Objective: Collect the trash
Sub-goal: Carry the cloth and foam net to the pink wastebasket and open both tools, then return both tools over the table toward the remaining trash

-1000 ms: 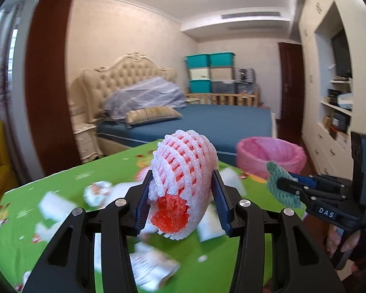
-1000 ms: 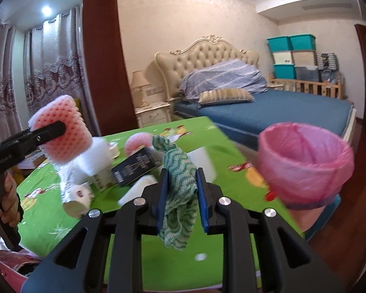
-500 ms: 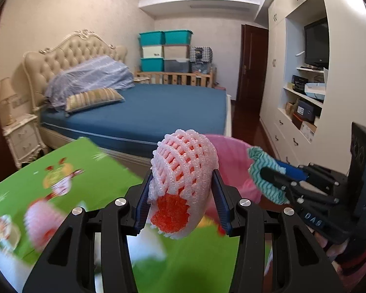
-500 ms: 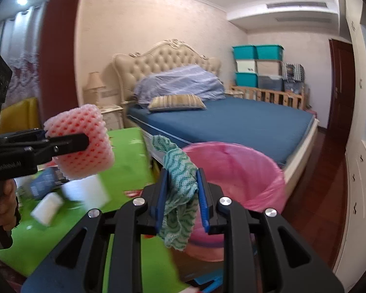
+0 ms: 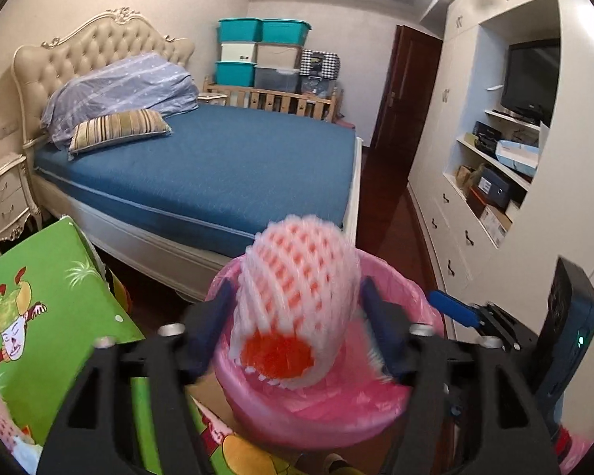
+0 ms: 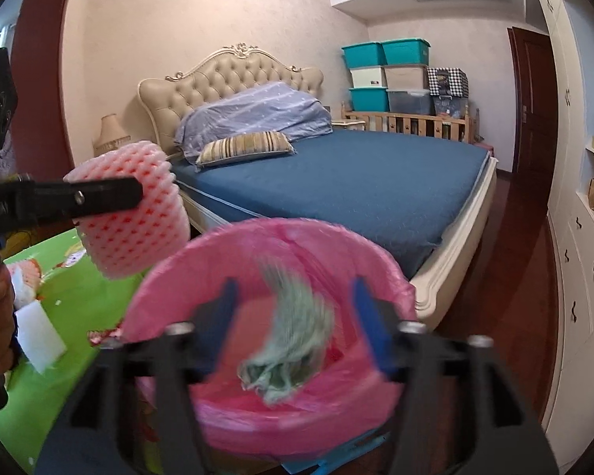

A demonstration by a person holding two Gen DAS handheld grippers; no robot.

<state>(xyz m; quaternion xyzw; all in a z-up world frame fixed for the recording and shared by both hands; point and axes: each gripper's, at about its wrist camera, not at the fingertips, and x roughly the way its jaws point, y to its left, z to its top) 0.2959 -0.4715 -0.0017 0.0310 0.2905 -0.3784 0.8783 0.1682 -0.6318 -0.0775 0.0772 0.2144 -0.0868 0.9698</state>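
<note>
As jaws open, foam net (image 5: 297, 301) & rag (image 6: 293, 352) over bin (image 6: 265, 431)

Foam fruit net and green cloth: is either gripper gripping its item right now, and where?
Neither. The left gripper has its jaws opening off the foam fruit net's sides; the right gripper's are opening too, with the green cloth falling into the pink-lined bin.

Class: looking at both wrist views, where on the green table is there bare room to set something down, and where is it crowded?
Bare green cloth lies between the white block and the pink bin, and around the cartoon print at the table corner. Crowded: the bin mouth, where the foam net and green cloth scrap fall.
</note>
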